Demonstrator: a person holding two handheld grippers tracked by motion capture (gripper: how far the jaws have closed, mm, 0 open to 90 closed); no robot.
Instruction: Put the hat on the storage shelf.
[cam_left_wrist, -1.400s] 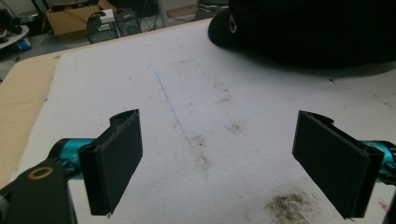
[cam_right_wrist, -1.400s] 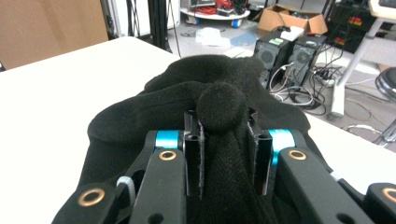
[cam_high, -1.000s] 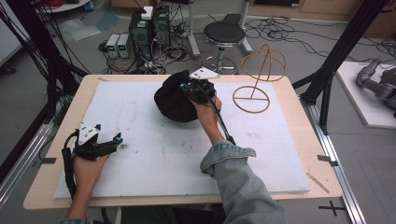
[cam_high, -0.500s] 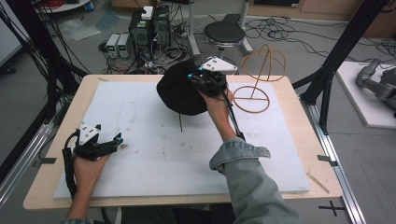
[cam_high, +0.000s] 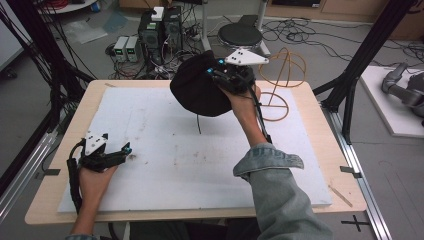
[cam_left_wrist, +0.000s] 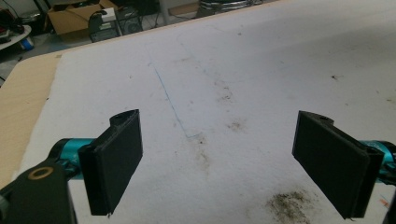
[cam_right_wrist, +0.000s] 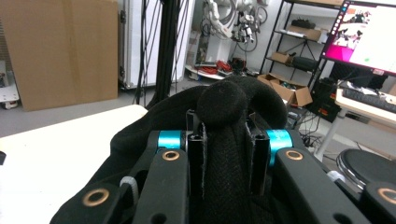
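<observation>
Pinching a thick fold of a black cloth (cam_right_wrist: 224, 116) between its jaws, the right gripper (cam_high: 227, 80) holds it raised above the far side of the white mat (cam_high: 165, 150), near a wire stand (cam_high: 280, 85); a thin cord seems to dangle beneath. The left gripper (cam_left_wrist: 219, 158) rests low at the mat's near left, jaws spread wide and empty.

Beyond your table's (cam_high: 320, 150) far edge you have a round black stool (cam_high: 240, 35) and what look like computer towers (cam_high: 161, 27) amid tangled cables. A white foam mat (cam_high: 165, 150), stained in places, covers the wooden tabletop.
</observation>
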